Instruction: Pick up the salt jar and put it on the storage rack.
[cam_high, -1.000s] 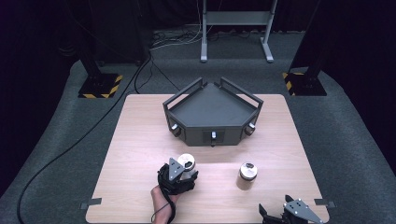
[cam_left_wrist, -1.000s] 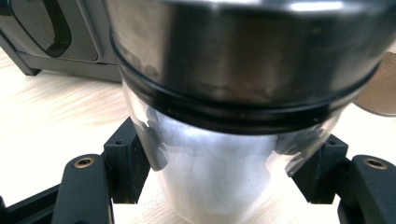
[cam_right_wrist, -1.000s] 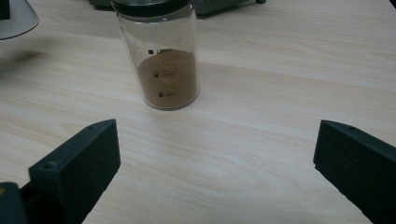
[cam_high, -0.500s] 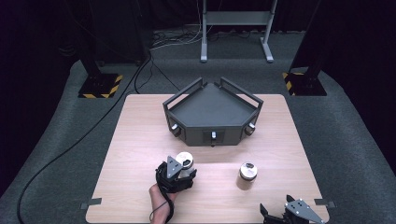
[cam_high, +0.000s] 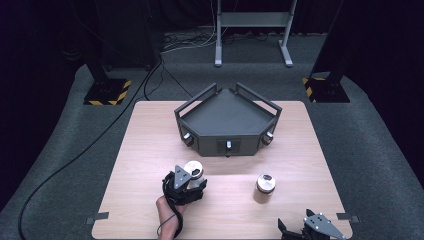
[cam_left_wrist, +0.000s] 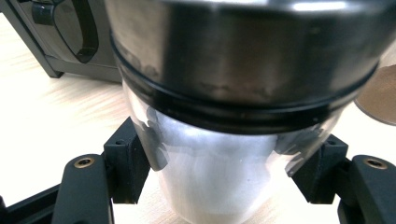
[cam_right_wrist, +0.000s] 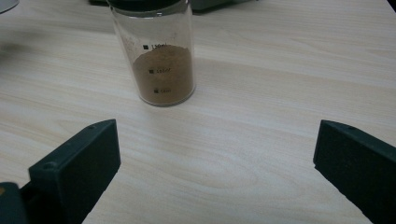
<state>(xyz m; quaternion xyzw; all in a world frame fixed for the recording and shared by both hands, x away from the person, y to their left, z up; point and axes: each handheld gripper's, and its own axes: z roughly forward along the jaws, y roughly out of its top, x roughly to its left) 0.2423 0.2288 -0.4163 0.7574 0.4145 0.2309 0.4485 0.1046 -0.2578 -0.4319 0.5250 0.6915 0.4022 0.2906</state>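
My left gripper (cam_high: 192, 179) is shut on a clear glass jar (cam_high: 194, 170) with a silver metal lid, near the front left of the wooden table. In the left gripper view both black pads (cam_left_wrist: 128, 163) press the glass body of the jar (cam_left_wrist: 233, 182) below its lid. A second jar (cam_high: 264, 187), part full of brown powder, stands upright to the right. My right gripper (cam_high: 296, 221) sits at the table's front right edge. It is open, and its jaws (cam_right_wrist: 215, 154) stand wide apart with the powder jar (cam_right_wrist: 159, 60) ahead of them, untouched.
A dark, angular tray-like unit (cam_high: 200, 145) with side handles and front knobs stands at the middle back of the table (cam_high: 145, 150); its corner (cam_left_wrist: 60, 46) lies behind the held jar. Bare wood lies between the two jars. Dark floor, stands and cables surround the table.
My left gripper has drifted a little to the left with the jar still held. The right gripper and the powder jar have not moved.
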